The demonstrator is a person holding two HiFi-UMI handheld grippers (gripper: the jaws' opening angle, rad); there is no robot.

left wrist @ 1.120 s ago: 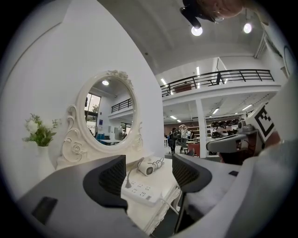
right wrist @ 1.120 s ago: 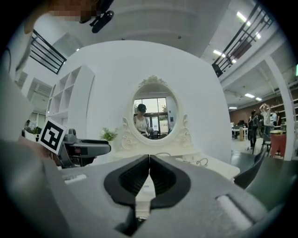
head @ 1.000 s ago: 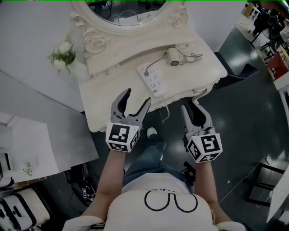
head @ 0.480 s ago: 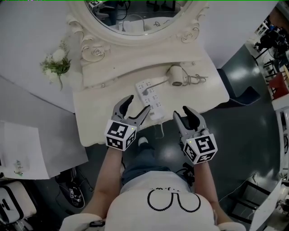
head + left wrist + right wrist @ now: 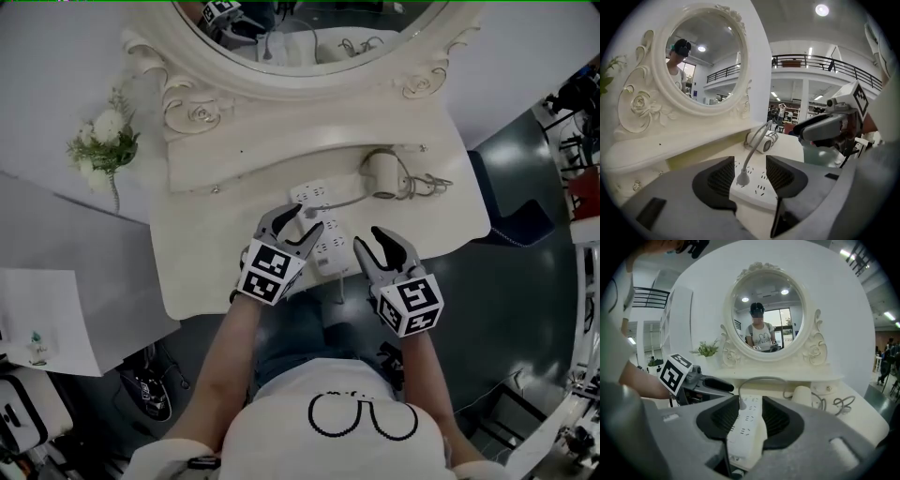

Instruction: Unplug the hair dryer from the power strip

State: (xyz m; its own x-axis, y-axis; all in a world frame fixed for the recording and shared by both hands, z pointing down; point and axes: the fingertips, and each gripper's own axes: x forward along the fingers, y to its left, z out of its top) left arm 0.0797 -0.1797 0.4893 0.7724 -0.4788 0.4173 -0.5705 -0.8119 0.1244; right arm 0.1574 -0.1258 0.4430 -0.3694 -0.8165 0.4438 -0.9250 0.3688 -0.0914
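Note:
A white power strip (image 5: 325,236) lies on the cream dressing table (image 5: 216,272), and the hair dryer (image 5: 382,175) rests behind it to the right. Its grey cord curves to a plug (image 5: 742,178) seated in the strip's far end. My left gripper (image 5: 292,228) hovers over that end; its jaws are closing around the plug (image 5: 302,208) with gaps on both sides. My right gripper (image 5: 382,246) is at the strip's near right end. In the right gripper view the power strip (image 5: 746,427) shows between the open jaws, and I cannot see the pads pressing it.
An ornate oval mirror (image 5: 309,56) stands at the back of the table, with a raised shelf (image 5: 281,155) below it. White flowers (image 5: 98,145) sit at the left. The strip's own cable (image 5: 339,286) hangs over the front edge. Loose cord coils (image 5: 436,183) lie beside the dryer.
Both grippers moved forward and down from the table's front edge onto the power strip. The left jaws narrowed around the plug. The right jaws stand wider than a second ago.

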